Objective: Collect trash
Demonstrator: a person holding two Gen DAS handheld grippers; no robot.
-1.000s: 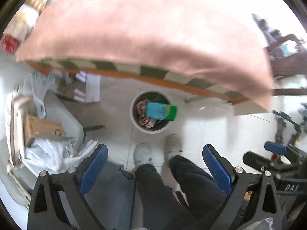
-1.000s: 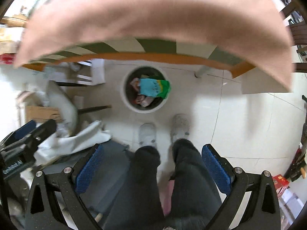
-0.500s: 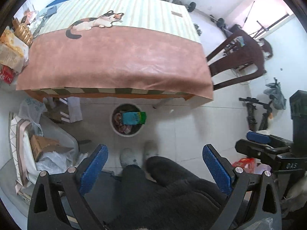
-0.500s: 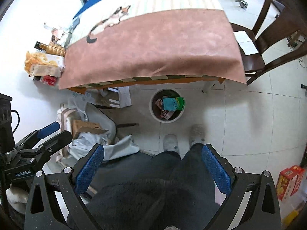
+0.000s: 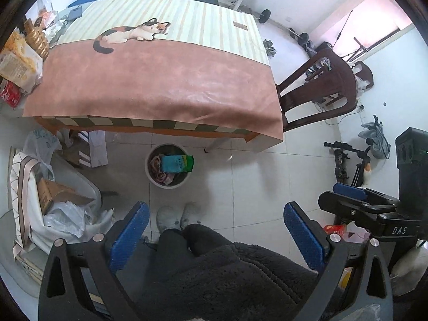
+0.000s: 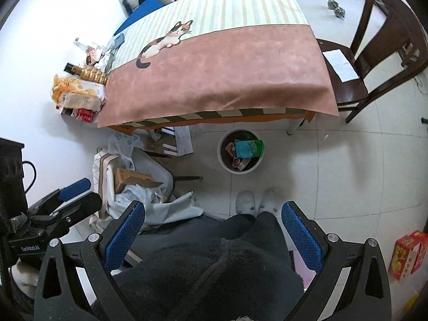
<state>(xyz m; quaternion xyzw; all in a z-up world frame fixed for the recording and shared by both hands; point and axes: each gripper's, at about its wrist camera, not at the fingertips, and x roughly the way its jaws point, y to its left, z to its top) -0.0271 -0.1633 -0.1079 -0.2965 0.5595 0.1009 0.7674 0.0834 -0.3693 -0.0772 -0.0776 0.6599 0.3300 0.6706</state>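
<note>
While empty, left gripper (image 5: pixel 214 230) above trash bin (image 5: pixel 168 184)

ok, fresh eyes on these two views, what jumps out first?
The table with its pink cloth and cat print fills the upper half. Below its near edge, a round bin on the floor holds a teal-green packet. Both the left gripper and right gripper are open, empty.
</note>
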